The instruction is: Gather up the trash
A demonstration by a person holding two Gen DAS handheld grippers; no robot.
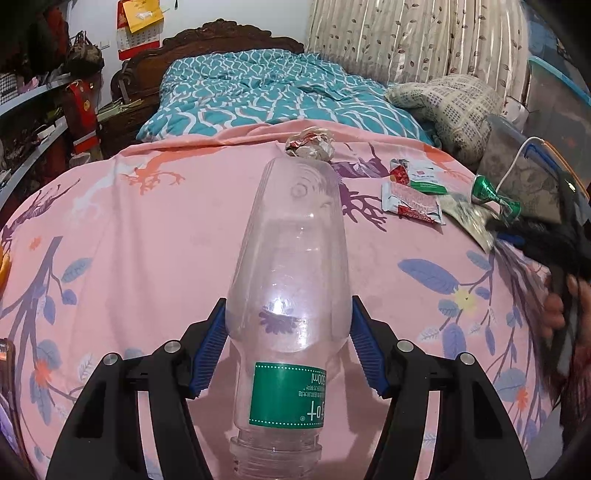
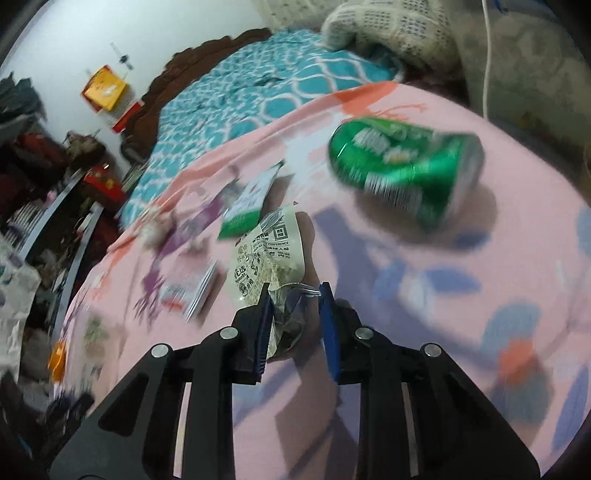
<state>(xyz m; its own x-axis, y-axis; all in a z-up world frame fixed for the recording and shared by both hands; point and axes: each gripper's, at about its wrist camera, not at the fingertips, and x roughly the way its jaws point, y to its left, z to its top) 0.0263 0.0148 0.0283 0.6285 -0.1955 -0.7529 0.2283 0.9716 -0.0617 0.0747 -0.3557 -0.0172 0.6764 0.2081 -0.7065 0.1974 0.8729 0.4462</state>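
A carved wooden headboard (image 1: 221, 37) is standing at twelve o'clock against a white wall (image 1: 229, 11); patterned curtains (image 1: 406, 33) are hanging at one o'clock, cluttered shelves (image 1: 33, 110) lining nine o'clock.

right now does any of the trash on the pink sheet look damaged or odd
Yes. The green can lies on its side on the pink sheet, dented and crushed in the middle. The clear bottle in the left tool has no cap and looks empty.
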